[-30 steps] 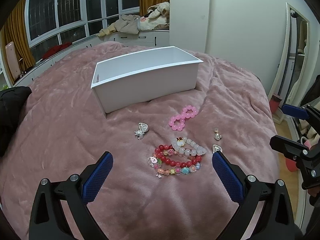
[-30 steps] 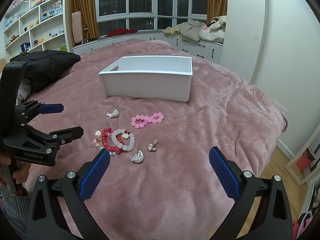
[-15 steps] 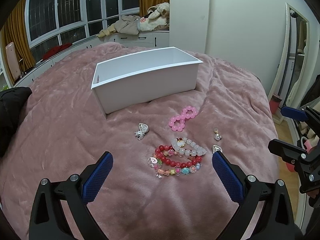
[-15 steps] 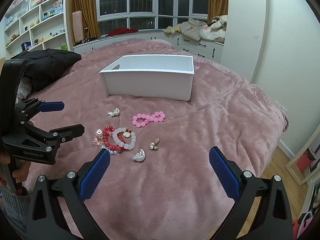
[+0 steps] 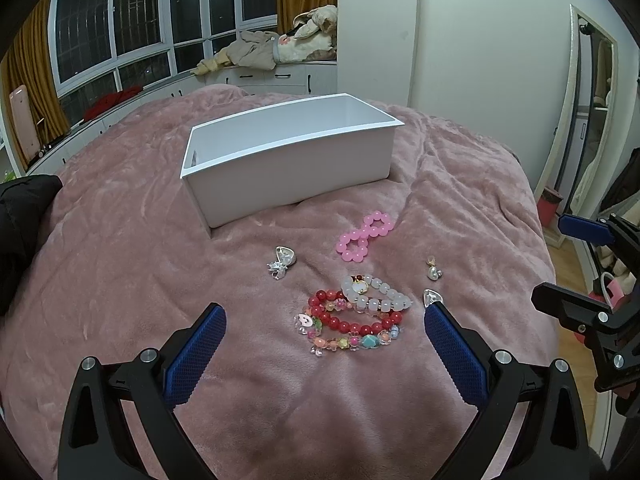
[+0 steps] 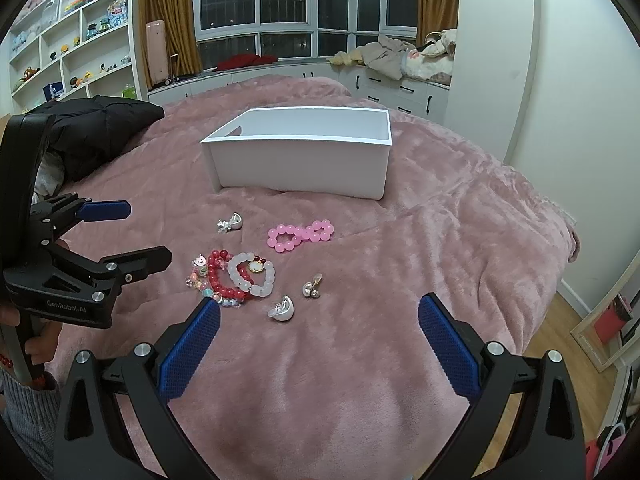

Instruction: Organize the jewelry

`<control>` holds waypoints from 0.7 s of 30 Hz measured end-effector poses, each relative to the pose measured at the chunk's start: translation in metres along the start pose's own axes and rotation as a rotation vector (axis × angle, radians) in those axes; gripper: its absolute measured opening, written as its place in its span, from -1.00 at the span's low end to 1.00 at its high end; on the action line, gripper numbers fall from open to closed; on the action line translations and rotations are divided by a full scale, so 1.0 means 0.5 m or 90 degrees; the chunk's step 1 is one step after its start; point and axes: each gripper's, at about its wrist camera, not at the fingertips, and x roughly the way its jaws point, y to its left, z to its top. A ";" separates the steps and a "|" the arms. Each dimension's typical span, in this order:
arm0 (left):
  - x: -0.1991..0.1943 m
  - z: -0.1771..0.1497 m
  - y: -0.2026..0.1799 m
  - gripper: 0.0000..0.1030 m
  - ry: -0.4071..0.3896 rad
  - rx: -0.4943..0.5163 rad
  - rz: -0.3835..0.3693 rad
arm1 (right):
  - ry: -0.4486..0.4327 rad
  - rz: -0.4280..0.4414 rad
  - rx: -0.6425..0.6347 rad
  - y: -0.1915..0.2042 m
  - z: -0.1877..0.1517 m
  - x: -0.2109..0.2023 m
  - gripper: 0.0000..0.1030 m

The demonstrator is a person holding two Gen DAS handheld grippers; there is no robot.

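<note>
Hovering above the pink blanket [image 5: 120, 260] on the bed, the left claw [image 5: 324, 344] has its blue pads spread wide with nothing between them, and the right claw [image 6: 318, 332] is likewise spread apart and empty. Between and ahead of them lies the jewelry: a red bead bracelet [image 5: 352, 322], a white bead bracelet [image 5: 376, 294] overlapping it, and a multicoloured charm bracelet [image 5: 348, 340] touching both. A pink bead bracelet [image 5: 364, 234] lies farther off, nearer the white box [image 5: 288, 172]. Small silver charms [image 5: 282, 262] sit scattered around the pile.
</note>
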 end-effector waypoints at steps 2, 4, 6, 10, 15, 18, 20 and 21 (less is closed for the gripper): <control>0.001 0.000 0.002 0.96 0.000 -0.001 0.000 | 0.000 -0.001 -0.001 0.000 0.000 0.000 0.91; 0.001 -0.001 0.002 0.96 0.000 -0.002 -0.001 | 0.001 0.000 0.000 0.000 0.000 0.000 0.91; 0.001 -0.001 0.001 0.96 0.000 -0.002 0.001 | 0.000 -0.001 0.000 0.001 -0.001 0.000 0.91; 0.002 -0.001 0.000 0.96 0.000 -0.001 0.000 | 0.000 0.002 0.001 0.000 0.000 -0.001 0.91; 0.009 -0.004 0.000 0.96 0.007 0.000 -0.004 | 0.003 0.004 0.002 0.000 -0.002 0.004 0.91; 0.012 -0.005 -0.001 0.95 0.007 -0.001 -0.007 | 0.005 0.008 0.004 -0.001 -0.002 0.007 0.91; 0.019 -0.007 0.000 0.95 0.010 -0.003 -0.008 | 0.004 0.011 0.004 0.000 -0.001 0.008 0.91; 0.023 -0.006 0.002 0.95 0.011 -0.004 -0.009 | 0.003 0.014 0.004 0.001 -0.001 0.009 0.91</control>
